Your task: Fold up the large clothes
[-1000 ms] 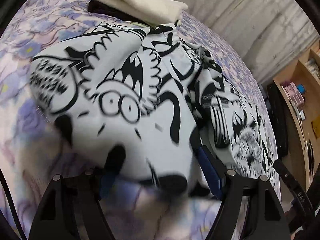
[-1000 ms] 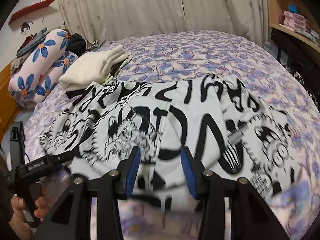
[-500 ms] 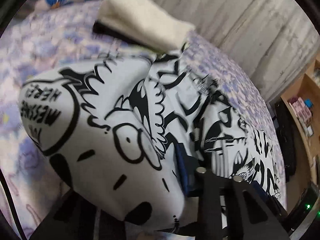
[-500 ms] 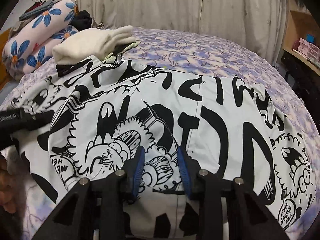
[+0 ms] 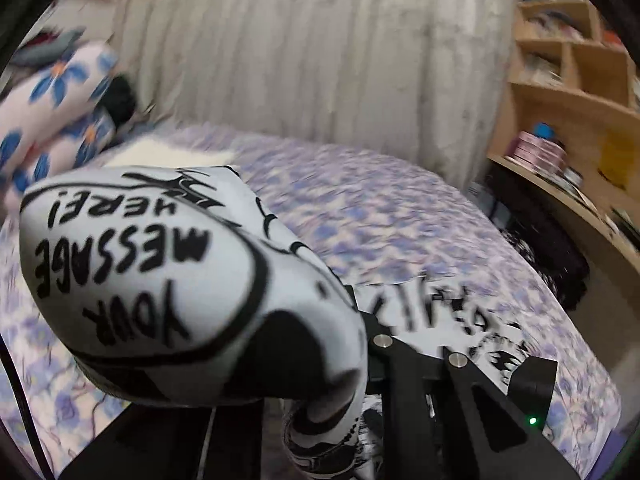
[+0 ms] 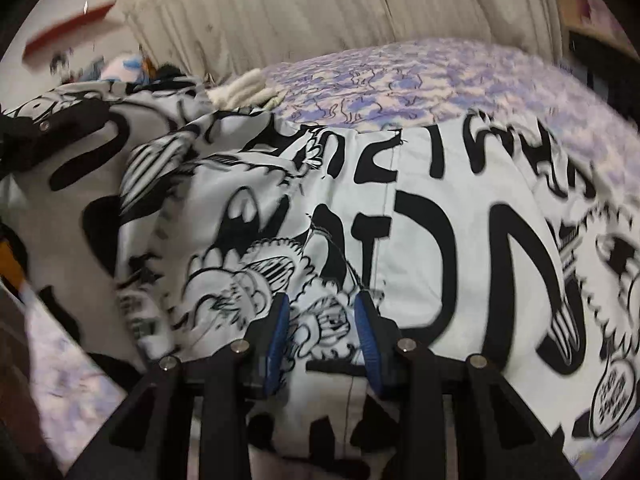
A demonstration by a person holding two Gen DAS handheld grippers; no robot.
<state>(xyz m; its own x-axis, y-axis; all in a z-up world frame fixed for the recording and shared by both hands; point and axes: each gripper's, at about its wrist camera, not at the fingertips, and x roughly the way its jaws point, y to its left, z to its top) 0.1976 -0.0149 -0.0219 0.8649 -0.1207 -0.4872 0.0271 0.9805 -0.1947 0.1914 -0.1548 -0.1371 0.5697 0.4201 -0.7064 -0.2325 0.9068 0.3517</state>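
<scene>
Since 0.5 s ago the left gripper [image 5: 360,364] had lifted its clamped fold of the printed garment [image 6: 420,216] off the bed [image 5: 380,216], cloth bunched over its fingers. Right gripper [image 6: 322,336]: fingers apart, garment spread flat between & beyond them. Past them: curtain [image 5: 320,52], floral pillows [image 5: 60,92], wooden shelves [image 5: 572,80].

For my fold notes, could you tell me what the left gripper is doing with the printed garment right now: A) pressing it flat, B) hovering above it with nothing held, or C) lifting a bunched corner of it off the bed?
C: the garment bulges up around the left gripper, raised above the bed.
</scene>
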